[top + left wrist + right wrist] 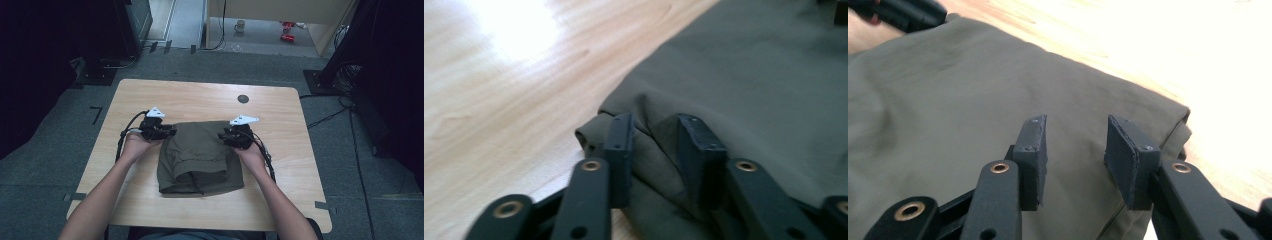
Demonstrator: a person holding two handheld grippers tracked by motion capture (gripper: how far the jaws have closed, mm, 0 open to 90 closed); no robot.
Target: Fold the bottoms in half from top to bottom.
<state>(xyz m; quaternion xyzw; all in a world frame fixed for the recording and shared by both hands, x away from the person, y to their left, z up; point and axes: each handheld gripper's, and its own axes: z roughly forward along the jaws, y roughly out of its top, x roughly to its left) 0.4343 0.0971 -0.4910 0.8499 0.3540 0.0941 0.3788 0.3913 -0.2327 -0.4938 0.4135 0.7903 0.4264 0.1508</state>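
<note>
An olive-green folded garment (200, 155) lies in the middle of the wooden table (200, 95). My left gripper (170, 133) is at the garment's upper left edge. In the left gripper view its jaws (656, 135) pinch a raised fold of the cloth (749, 75) close to the hem. My right gripper (223, 136) sits over the garment's upper right part. In the right gripper view its jaws (1075, 135) stand apart above flat cloth (948, 100) near the corner, gripping nothing. The left gripper (903, 12) shows at the top left of that view.
A small dark round spot (243, 98) marks the far side of the table. Bare wood surrounds the garment on all sides. Beyond the table are black equipment stands, floor cables, a mug (240, 26) and red items (287, 30) on the floor.
</note>
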